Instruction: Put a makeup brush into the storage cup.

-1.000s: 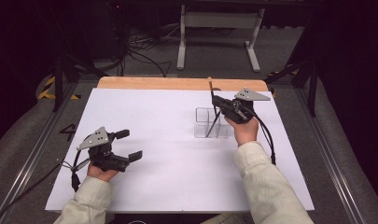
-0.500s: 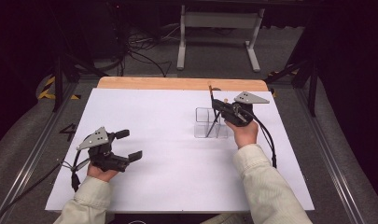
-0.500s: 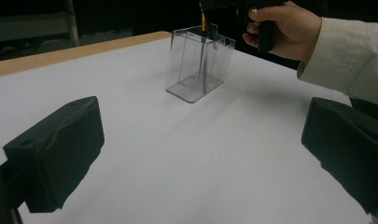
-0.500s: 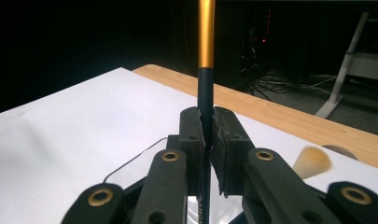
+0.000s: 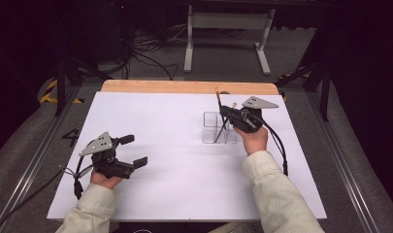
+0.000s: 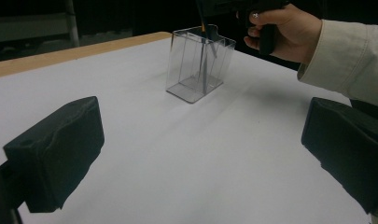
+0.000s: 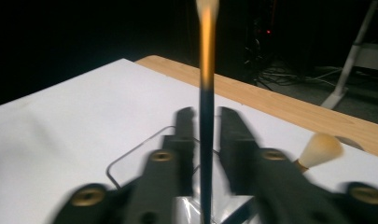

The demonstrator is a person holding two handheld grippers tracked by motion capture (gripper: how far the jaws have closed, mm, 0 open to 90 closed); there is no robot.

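A clear plastic holder with several compartments stands right of the middle of the white table. A thin brush with a dark handle and an orange end stands upright in it. My right gripper is over the holder, and its jaws have just been opening. In the right gripper view the handle stands between the jaws of this gripper with a slim gap on each side. A second brush with a cream tuft leans just to the right. My left gripper rests open at the near left, with nothing between its jaws.
In the left gripper view the holder stands far beyond the wide-spread left gripper. The table's wooden far edge runs behind the holder. Cables and a metal stand lie on the floor beyond.
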